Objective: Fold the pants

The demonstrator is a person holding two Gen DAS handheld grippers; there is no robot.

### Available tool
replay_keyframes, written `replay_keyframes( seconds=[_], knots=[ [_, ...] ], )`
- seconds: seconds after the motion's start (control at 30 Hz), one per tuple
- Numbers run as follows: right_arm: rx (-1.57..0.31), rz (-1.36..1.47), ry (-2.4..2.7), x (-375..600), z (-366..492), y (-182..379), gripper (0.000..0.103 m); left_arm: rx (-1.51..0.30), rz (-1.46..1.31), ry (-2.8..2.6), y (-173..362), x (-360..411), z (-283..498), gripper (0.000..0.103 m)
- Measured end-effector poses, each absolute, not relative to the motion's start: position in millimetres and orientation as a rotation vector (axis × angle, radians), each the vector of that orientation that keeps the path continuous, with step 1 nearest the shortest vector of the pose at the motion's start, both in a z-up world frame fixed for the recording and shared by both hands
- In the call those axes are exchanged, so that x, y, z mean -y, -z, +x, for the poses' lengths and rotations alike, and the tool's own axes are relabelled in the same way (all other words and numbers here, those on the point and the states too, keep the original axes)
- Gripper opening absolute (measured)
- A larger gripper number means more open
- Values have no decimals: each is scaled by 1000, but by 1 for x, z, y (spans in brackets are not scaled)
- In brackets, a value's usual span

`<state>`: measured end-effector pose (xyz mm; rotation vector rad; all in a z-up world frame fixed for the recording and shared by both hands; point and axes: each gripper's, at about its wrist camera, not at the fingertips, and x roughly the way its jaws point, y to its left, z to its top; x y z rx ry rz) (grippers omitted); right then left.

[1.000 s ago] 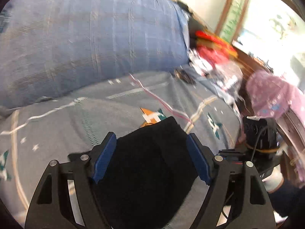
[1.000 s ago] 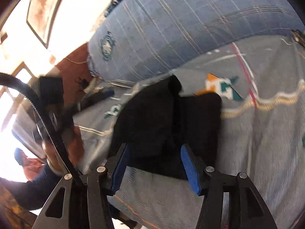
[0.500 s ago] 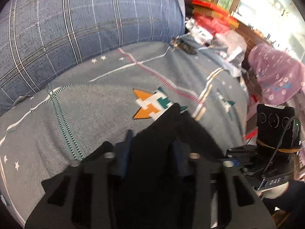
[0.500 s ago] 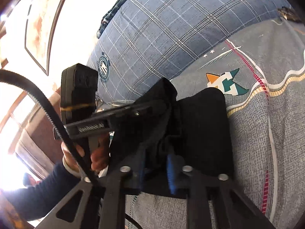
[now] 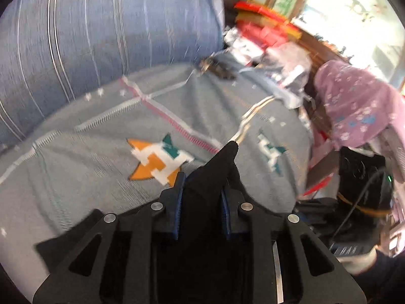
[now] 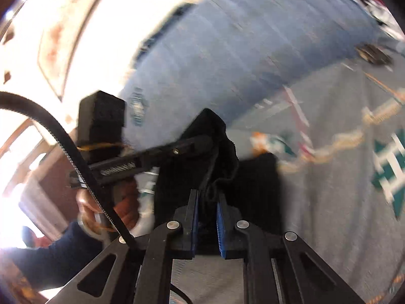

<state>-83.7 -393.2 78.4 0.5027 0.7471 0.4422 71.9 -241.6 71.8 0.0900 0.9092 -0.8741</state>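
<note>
The black pants (image 5: 215, 169) lie bunched on a grey patterned bedspread (image 5: 88, 157). My left gripper (image 5: 201, 197) is shut on a raised peak of the black cloth. In the right wrist view the pants (image 6: 255, 185) hang as a dark fold, and my right gripper (image 6: 206, 210) is shut on their near edge. The left gripper also shows in the right wrist view (image 6: 197, 144), clamped on the top corner of the same cloth, with the hand holding it at the left. The right gripper's body shows at the right of the left wrist view (image 5: 362, 177).
A large blue plaid cushion (image 5: 101, 33) rises behind the bedspread. Red and mixed clutter (image 5: 263, 33) and a pink patterned cloth (image 5: 359, 106) sit past the bed's right edge. A black cable (image 6: 63, 139) arcs at the left of the right wrist view.
Both grippers were open over the pants one second ago and have closed on the cloth. The cloth is now lifted off the bed into a peak.
</note>
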Motion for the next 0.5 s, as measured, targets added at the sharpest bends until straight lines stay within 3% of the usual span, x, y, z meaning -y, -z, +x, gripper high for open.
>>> replay_keyframes(
  seconds=[0.2, 0.27, 0.33, 0.4, 0.5],
  knots=[
    [-829, 390, -371, 383, -77, -70, 12, -944, -35, 874, -52, 229, 83, 37],
    [-830, 401, -360, 385, -79, -75, 14, -934, -33, 849, -63, 218, 79, 54],
    [-821, 353, -302, 386, -84, -86, 30, -910, -47, 838, -76, 205, 74, 56],
    [-783, 288, -279, 386, -92, -100, 33, -879, -91, 805, -92, 181, 70, 57],
    [-715, 294, -352, 383, -96, -120, 33, -829, -159, 717, -110, 142, 62, 68]
  ],
)
